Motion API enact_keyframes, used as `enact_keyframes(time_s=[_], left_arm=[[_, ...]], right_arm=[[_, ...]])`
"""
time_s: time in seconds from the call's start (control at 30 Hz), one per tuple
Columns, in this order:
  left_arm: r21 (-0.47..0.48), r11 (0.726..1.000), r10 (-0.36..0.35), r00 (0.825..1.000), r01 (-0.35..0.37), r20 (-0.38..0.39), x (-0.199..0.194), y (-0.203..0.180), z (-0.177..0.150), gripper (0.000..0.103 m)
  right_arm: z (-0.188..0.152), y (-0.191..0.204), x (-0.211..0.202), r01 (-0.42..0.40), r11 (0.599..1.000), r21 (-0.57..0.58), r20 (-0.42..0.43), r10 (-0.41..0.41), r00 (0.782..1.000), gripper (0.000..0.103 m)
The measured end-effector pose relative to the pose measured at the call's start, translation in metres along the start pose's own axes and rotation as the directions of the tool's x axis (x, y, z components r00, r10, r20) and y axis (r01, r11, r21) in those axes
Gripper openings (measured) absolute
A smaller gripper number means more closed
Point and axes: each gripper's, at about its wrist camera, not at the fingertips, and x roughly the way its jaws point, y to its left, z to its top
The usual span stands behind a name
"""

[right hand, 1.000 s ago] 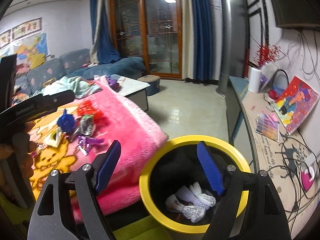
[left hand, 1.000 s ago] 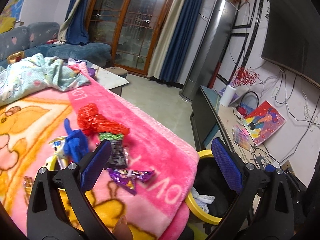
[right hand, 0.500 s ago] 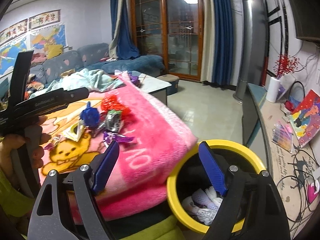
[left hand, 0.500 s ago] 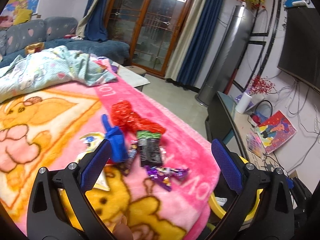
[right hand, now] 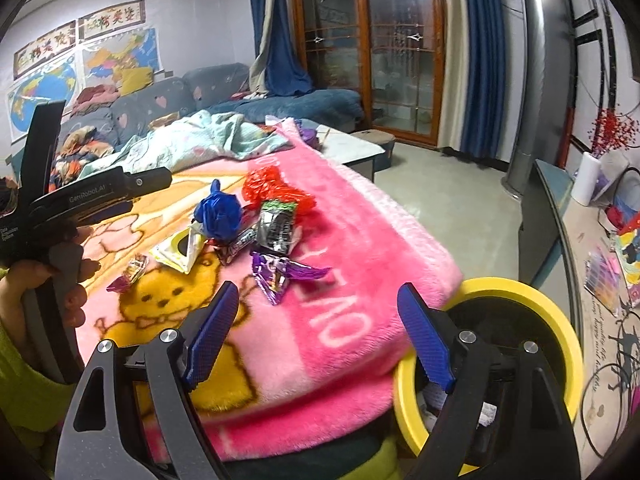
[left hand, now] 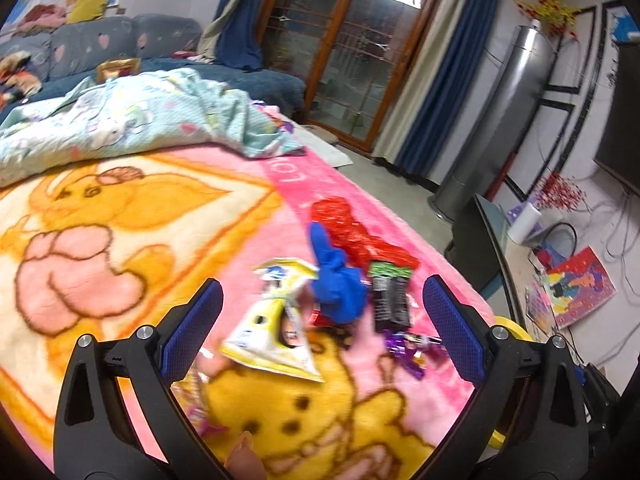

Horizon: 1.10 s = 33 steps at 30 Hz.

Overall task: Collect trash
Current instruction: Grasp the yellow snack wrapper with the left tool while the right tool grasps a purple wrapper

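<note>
Trash lies in a cluster on the pink blanket (left hand: 100, 240): a yellow-white packet (left hand: 276, 332), a crumpled blue wrapper (left hand: 338, 292), a red wrapper (left hand: 352, 232), a dark green-topped packet (left hand: 390, 300) and a purple wrapper (left hand: 408, 350). My left gripper (left hand: 320, 328) is open and empty, hovering just short of the yellow-white packet. My right gripper (right hand: 320, 340) is open and empty over the blanket's edge, beside the yellow-rimmed bin (right hand: 556, 320). The same cluster shows in the right wrist view: blue wrapper (right hand: 220, 212), purple wrapper (right hand: 280, 272). The left gripper's body (right hand: 80, 200) is at the left there.
A light blue quilt (left hand: 140, 120) is bunched at the far end of the blanket. A sofa (right hand: 180, 92) stands behind. A dark TV stand (right hand: 548, 216) with clutter runs along the right wall. Small candy wrappers (right hand: 132, 272) lie near the packet. White scraps sit in the bin.
The left gripper has swung left from the bin to above the trash cluster. The right gripper has shifted left off the bin's mouth to the blanket's edge. Both stay open.
</note>
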Motion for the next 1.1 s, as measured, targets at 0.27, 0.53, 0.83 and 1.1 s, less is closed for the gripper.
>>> enact_keyframes(time_s=[0.27,0.53,0.83,1.1], left_arm=[[-0.013,0.997,0.074,0.996,-0.075,-0.051,0.012,0.033,0.001,0.092],[0.007,0.998,0.070,0.987,-0.070,-0.142,0.036,0.040,-0.010,0.069],[0.074,0.996,0.066,0.963,-0.048,-0.262,0.068,0.026,-0.025,0.065],[0.103,0.994,0.077,0.952,-0.048,-0.297,0.077,0.020,-0.031,0.049]], right_arm=[[0.008,0.010,0.033,-0.018,0.999,-0.028,-0.025,0.017,1.000,0.078],[0.012,0.009,0.066,-0.042,0.999,-0.035,-0.080,0.039,0.996,0.058],[0.007,0.005,0.102,-0.074,0.996,-0.039,-0.163,0.067,0.984,0.030],[0.006,0.005,0.093,-0.123,0.992,-0.028,-0.157,0.117,0.981,0.012]])
